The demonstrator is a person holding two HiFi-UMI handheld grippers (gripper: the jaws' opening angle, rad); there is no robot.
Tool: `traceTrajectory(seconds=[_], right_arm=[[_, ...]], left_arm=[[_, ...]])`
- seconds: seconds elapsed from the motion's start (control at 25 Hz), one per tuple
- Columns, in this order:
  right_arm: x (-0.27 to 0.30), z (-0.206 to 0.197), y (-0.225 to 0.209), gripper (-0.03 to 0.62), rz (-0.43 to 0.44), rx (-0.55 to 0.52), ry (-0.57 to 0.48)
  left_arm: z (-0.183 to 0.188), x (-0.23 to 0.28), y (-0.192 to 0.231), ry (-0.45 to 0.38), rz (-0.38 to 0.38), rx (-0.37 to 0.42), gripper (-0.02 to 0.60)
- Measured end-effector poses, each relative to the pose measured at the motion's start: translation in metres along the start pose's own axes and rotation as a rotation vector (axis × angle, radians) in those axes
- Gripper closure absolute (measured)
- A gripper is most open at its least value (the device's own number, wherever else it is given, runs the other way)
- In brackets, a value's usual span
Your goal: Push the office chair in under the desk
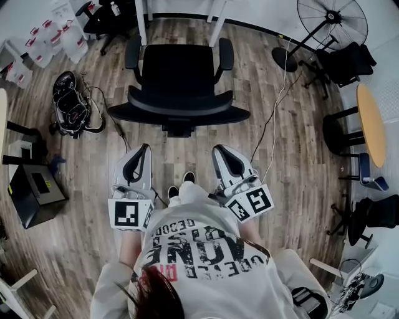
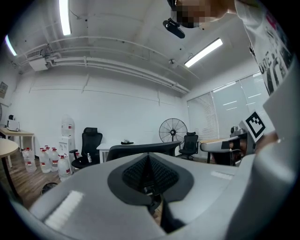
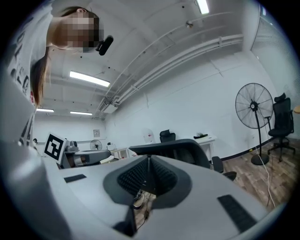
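A black office chair (image 1: 177, 81) stands in front of me with its backrest (image 1: 179, 112) towards me and its seat facing a white desk (image 1: 181, 19) at the top of the head view. My left gripper (image 1: 142, 149) is shut and empty, a short way behind the backrest's left half. My right gripper (image 1: 219, 151) is also shut and empty, behind the right half. Neither touches the chair. In the left gripper view the backrest's top edge (image 2: 140, 149) shows just beyond the closed jaws (image 2: 149, 161); the right gripper view shows the same backrest (image 3: 173, 147) beyond its shut tips (image 3: 149, 164).
A bag with cables (image 1: 72, 106) lies on the wood floor to the left, and a black box (image 1: 34, 193) nearer. A standing fan (image 1: 330, 25), a white cable (image 1: 277, 99), a round table (image 1: 373, 124) and other chairs (image 1: 349, 62) are on the right. Water bottles (image 1: 56, 37) stand far left.
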State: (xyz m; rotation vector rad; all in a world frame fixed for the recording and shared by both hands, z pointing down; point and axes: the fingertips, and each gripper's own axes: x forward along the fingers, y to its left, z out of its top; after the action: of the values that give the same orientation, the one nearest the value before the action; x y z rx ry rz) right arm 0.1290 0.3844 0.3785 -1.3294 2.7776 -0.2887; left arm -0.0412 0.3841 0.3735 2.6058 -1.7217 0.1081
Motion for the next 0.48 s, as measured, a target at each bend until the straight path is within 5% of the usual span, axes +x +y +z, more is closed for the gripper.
traceTrajectory(seconds=[0.48], right_arm=[[0.023, 0.002, -0.067, 0.563, -0.006, -0.059, 0.057]], left_arm=[[-0.006, 0.046, 0.015, 0.032, 0.035, 0.098, 0.569]])
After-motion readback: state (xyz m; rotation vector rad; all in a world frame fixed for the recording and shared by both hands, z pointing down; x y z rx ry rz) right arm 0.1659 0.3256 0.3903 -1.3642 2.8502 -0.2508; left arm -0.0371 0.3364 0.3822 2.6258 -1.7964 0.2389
